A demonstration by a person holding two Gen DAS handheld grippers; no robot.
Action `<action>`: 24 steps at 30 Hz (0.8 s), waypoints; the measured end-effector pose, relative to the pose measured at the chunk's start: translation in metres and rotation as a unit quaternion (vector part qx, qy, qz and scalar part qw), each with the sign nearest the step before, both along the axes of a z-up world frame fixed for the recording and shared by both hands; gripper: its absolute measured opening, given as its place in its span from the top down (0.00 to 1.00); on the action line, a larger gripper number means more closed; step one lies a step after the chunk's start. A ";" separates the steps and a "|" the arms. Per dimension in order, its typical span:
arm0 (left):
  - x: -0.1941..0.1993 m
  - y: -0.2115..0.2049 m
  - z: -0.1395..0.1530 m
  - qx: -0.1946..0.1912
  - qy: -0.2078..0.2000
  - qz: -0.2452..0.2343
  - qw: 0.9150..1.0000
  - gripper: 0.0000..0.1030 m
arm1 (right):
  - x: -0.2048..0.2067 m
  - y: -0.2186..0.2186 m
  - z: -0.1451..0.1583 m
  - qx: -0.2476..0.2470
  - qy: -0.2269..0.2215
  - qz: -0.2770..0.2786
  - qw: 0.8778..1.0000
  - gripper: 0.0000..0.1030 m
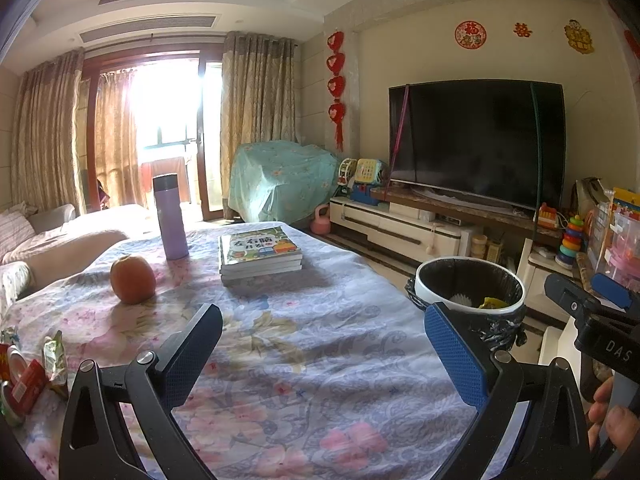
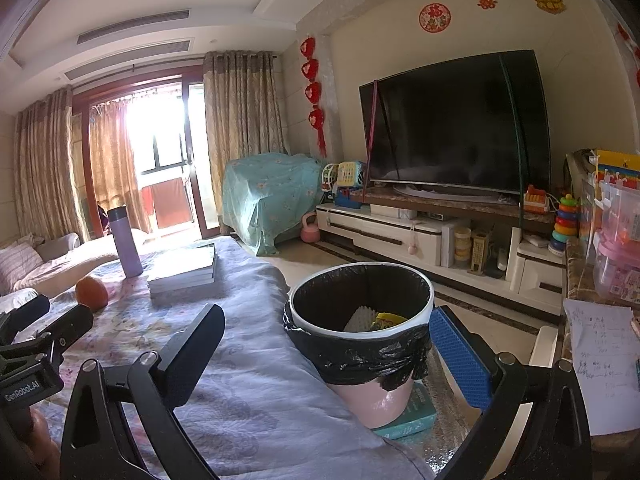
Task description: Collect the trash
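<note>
A pink trash bin lined with a black bag stands beside the table's right edge; white and yellow trash lies inside. It also shows in the left wrist view. Snack wrappers lie at the table's left edge. My left gripper is open and empty above the floral tablecloth. My right gripper is open and empty, its jaws wide, just in front of the bin.
On the table stand an orange, a purple flask and a stack of books. A TV on a low cabinet lines the right wall. A sofa sits far left. The right gripper body shows at right.
</note>
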State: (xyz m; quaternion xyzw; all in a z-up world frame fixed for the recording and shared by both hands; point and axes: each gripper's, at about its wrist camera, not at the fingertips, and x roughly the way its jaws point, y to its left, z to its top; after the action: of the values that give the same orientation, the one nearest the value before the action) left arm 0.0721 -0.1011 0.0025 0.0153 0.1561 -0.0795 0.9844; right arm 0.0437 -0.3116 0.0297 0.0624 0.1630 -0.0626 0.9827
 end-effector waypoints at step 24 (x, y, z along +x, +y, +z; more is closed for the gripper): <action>-0.001 0.001 -0.001 0.002 0.000 -0.002 1.000 0.01 | -0.002 -0.001 0.003 0.003 0.002 0.002 1.000 0.00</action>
State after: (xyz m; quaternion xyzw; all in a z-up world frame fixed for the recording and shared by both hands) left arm 0.0714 -0.0997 0.0014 0.0171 0.1557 -0.0810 0.9843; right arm 0.0422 -0.3125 0.0326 0.0647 0.1649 -0.0606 0.9823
